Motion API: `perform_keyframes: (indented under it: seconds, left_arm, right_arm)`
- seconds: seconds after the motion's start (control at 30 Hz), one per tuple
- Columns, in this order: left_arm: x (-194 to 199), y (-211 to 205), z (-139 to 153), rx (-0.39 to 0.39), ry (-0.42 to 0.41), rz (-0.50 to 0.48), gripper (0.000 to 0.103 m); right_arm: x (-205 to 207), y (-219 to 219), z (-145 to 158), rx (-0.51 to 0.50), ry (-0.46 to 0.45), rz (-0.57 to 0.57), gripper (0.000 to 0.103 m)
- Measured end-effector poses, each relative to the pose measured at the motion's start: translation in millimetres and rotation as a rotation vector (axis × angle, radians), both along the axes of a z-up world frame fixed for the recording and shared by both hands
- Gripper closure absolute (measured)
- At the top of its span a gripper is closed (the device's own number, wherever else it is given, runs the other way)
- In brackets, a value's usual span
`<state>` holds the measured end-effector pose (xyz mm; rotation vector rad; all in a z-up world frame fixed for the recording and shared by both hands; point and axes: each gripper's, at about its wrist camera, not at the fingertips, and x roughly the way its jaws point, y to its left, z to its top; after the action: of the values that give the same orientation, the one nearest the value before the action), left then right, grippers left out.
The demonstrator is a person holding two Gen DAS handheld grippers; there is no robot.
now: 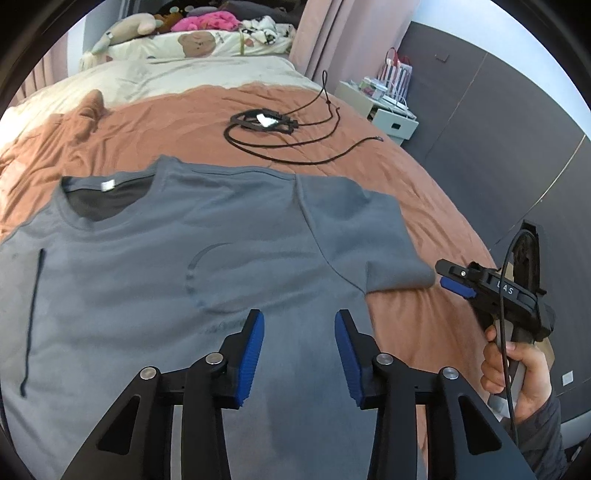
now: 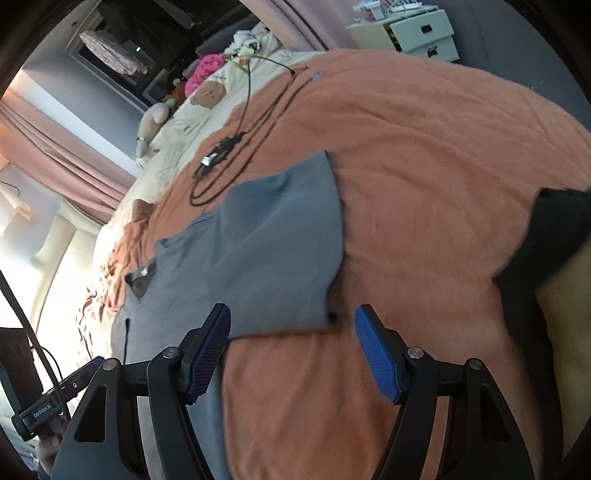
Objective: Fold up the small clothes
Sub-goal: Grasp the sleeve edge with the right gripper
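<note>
Both wrist cams close over bed, angled down; shared: grey tee [image 1: 221, 236], orange blanket [image 2: 424, 155].

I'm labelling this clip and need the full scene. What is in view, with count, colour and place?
T-shirt: one, grey, spread flat on the bedspread, neck hole to the left.
Bedspread: one, orange, covering the near bed.
Cable bundle: one, black, beyond the shirt.
Quilt: one, cream, far end.
Soft toys and pillows: several, mixed colours, at the headboard.
Curtain: pink, beside the bed.
Bedside drawers: one, white, cluttered top.
Left gripper: black, blue fingers, open above the shirt.
Right gripper: same, open at the sleeve edge.
Hand: one, holding the right gripper.
</note>
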<state>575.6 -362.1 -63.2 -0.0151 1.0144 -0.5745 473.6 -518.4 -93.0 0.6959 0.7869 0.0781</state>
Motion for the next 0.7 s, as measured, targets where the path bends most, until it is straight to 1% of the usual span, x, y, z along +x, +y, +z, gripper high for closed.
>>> perform_keyframes:
  seconds: [0.1,0.17,0.23,0.3,0.37,0.43,0.5,0.53,0.57,0.6,0.63,0.67,0.7]
  left_arm:
    - [17.8,-9.3,-11.7,-0.011,0.025,0.002,0.065]
    - [28.7,-14.9,-19.2,-0.022,0.039,0.003,0.065]
    - [37.8,-21.0,-27.3,-0.027,0.049,0.001,0.065]
    - [45.6,-26.5,-35.3,-0.020,0.057,0.003,0.065]
    - [54.1,-31.9,-45.0,-0.021,0.072,0.004,0.066]
    - [62.7,-37.4,-53.5,-0.023,0.087,0.003,0.070]
    - [67.3,-41.6,-58.9,-0.023,0.093,0.001,0.070]
    - [70.0,-44.9,-62.1,-0.023,0.096,0.000,0.070]
    - [72.0,-46.8,-64.1,-0.025,0.098,0.000,0.070]
    - [74.6,-49.2,-66.8,-0.030,0.103,0.000,0.071]
    - [75.9,-51.0,-68.5,-0.032,0.105,-0.001,0.072]
    - [78.4,-52.9,-70.6,-0.035,0.111,-0.003,0.075]
    - [79.5,-53.7,-71.8,-0.037,0.114,-0.005,0.078]
  right_arm:
    - [20.8,-6.0,-4.5,0.012,0.021,0.016,0.034]
    - [33.0,-11.5,-7.2,0.048,0.028,0.032,0.034]
    - [43.7,-18.5,-9.8,0.059,0.041,0.037,0.035]
    - [51.6,-22.5,-13.9,0.078,0.045,0.050,0.049]
    - [61.5,-28.5,-18.7,0.089,0.057,0.053,0.055]
    - [68.6,-33.3,-22.3,0.105,0.058,0.053,0.058]
    - [73.4,-38.0,-26.3,0.132,0.049,0.048,0.061]
    - [76.4,-41.8,-28.0,0.145,0.040,0.049,0.063]
    - [79.2,-43.7,-29.1,0.143,0.041,0.046,0.073]
    - [80.9,-45.5,-30.5,0.132,0.050,0.041,0.087]
    - [81.7,-47.3,-30.7,0.119,0.062,0.036,0.093]
    - [81.6,-49.5,-29.3,0.110,0.069,0.033,0.099]
    - [81.2,-50.6,-26.4,0.102,0.069,0.031,0.100]
